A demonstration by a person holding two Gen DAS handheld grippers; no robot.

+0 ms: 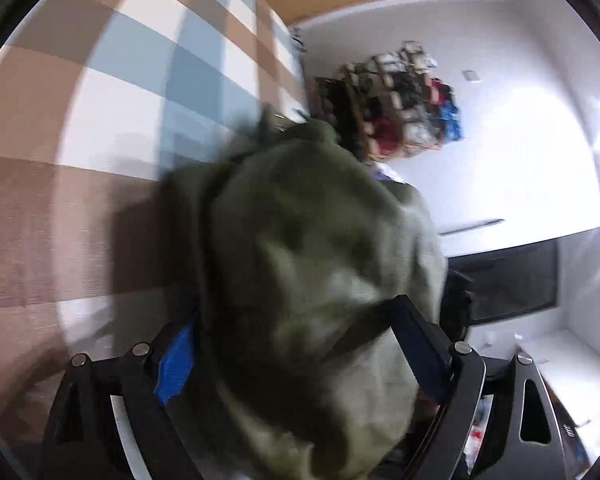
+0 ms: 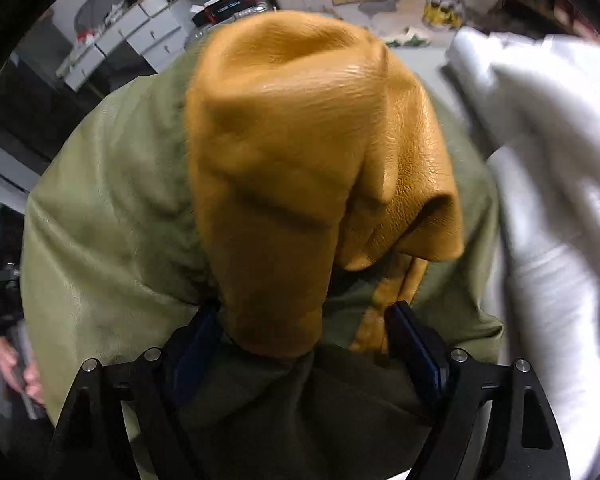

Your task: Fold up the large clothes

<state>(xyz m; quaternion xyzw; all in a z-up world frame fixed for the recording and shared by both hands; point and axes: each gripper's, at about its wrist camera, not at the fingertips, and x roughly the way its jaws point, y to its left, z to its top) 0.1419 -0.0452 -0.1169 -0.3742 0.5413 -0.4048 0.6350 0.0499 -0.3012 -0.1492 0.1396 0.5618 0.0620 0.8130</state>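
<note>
Bedcover [image 1: 112,92]: a checked spread in tan, blue and white filled the left wrist view – our likely folding surface.
White bedding [image 2: 548,184]: it lay bunched to the right in the right wrist view.
Jacket [image 2: 112,200]: olive green, lifted off any surface and hanging between our two tools, blurred in the left view.
Tan leather panel [image 2: 308,152]: part of the jacket, draped forward over the green cloth.
Right gripper [image 2: 304,336]: jaws pinched a thick bunch of jacket cloth.
Left gripper [image 1: 296,344]: jaws closed on olive cloth [image 1: 316,248], held partly spread by its bulk.
Step, as we judged it: lifting to spread – we should have held both pinches firm, drawn the hands apart evenly and lowered the jacket flat before creasing.
</note>
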